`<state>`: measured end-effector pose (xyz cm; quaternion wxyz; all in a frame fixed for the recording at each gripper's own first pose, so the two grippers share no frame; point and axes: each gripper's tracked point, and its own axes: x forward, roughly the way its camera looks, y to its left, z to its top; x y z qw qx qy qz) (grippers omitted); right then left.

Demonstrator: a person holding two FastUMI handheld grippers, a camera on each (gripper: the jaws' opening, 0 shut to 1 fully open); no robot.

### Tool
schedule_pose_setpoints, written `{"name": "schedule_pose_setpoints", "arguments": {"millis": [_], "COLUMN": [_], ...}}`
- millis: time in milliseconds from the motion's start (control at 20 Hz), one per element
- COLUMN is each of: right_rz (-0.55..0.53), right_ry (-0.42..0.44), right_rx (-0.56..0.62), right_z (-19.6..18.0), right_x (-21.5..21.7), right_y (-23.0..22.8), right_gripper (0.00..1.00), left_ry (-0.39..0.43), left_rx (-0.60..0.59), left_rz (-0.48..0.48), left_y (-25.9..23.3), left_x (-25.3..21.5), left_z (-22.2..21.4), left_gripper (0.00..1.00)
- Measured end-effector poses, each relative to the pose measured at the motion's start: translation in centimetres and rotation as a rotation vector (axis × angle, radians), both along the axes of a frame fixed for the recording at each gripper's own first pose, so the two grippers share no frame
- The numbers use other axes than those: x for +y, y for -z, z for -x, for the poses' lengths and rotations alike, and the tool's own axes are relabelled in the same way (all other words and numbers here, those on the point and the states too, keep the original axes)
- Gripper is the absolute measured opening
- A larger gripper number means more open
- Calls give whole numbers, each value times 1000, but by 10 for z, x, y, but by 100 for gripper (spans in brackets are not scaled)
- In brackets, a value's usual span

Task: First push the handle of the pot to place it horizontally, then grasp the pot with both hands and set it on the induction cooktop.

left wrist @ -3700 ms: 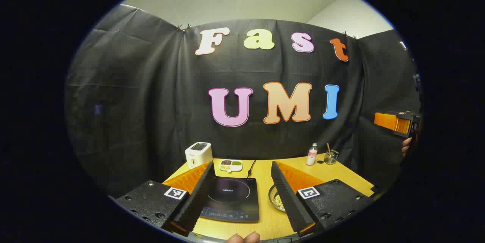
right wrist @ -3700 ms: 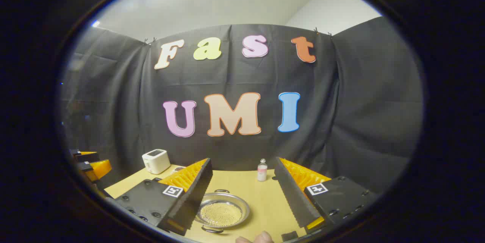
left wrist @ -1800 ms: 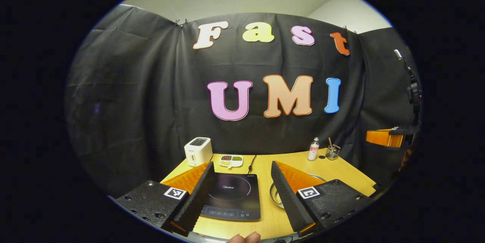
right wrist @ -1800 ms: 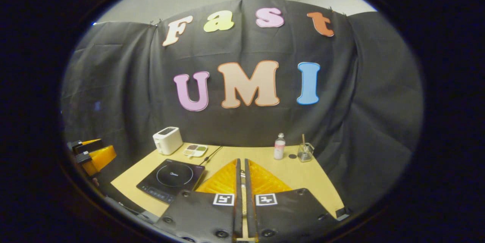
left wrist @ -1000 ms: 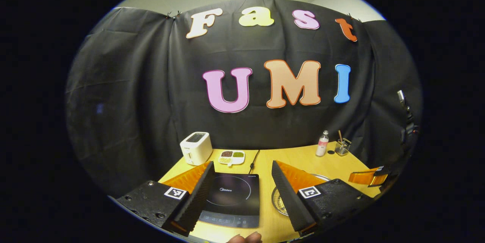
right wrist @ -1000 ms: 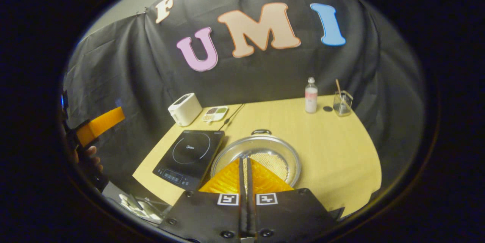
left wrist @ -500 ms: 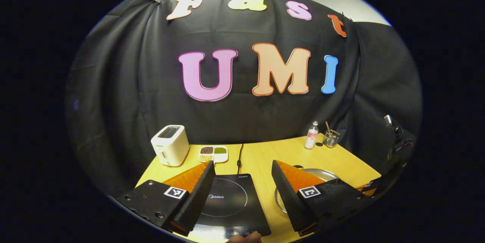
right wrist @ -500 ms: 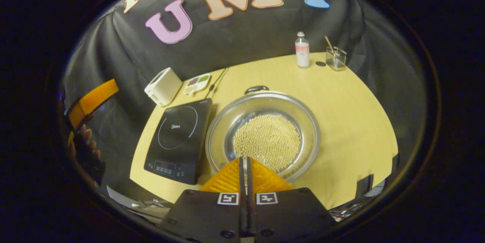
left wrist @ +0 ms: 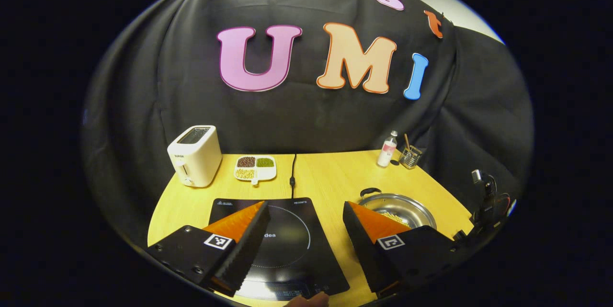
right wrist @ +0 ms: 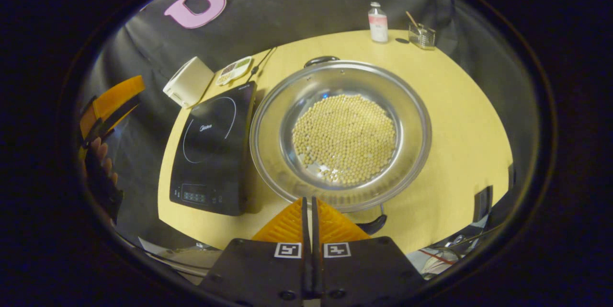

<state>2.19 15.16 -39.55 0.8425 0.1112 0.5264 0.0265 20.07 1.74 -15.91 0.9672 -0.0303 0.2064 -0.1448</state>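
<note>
A steel pot [right wrist: 340, 134] with pale beans in it stands on the wooden table [right wrist: 459, 106], to the right of the black induction cooktop [right wrist: 210, 149]. One black handle [right wrist: 321, 60] is on the pot's far rim; the other handle [right wrist: 371, 225] is on the near rim. My right gripper [right wrist: 309, 199] is shut and empty, its tips at the pot's near rim, just left of the near handle. My left gripper [left wrist: 305, 204] hovers open over the cooktop [left wrist: 287, 244], with the pot [left wrist: 397, 206] to its right. The left gripper [right wrist: 107, 101] also shows far left, held by a hand.
A white toaster [left wrist: 194, 153] and a divided tray of beans [left wrist: 255, 167] stand behind the cooktop, whose cable [left wrist: 292, 177] runs to the back. A small bottle [left wrist: 387, 149] and a glass with a stick [left wrist: 409, 156] are at the back right.
My right gripper shut, tipped down and closed in on the pot's near rim. My left gripper stayed open and moved forward over the cooktop.
</note>
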Motion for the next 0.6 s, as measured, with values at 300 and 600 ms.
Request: {"name": "schedule_pose_setpoints", "arguments": {"millis": [300, 600], "right_rz": [-71, 10], "right_ry": [25, -28], "right_rx": [86, 149], "right_z": [7, 21], "right_x": [15, 9], "right_y": [15, 24], "right_gripper": [2, 0], "left_ry": [-9, -30], "left_rx": [67, 90], "left_rz": [0, 7], "left_y": [21, 28], "left_x": [13, 24], "left_z": [-2, -2], "left_gripper": [95, 95]}}
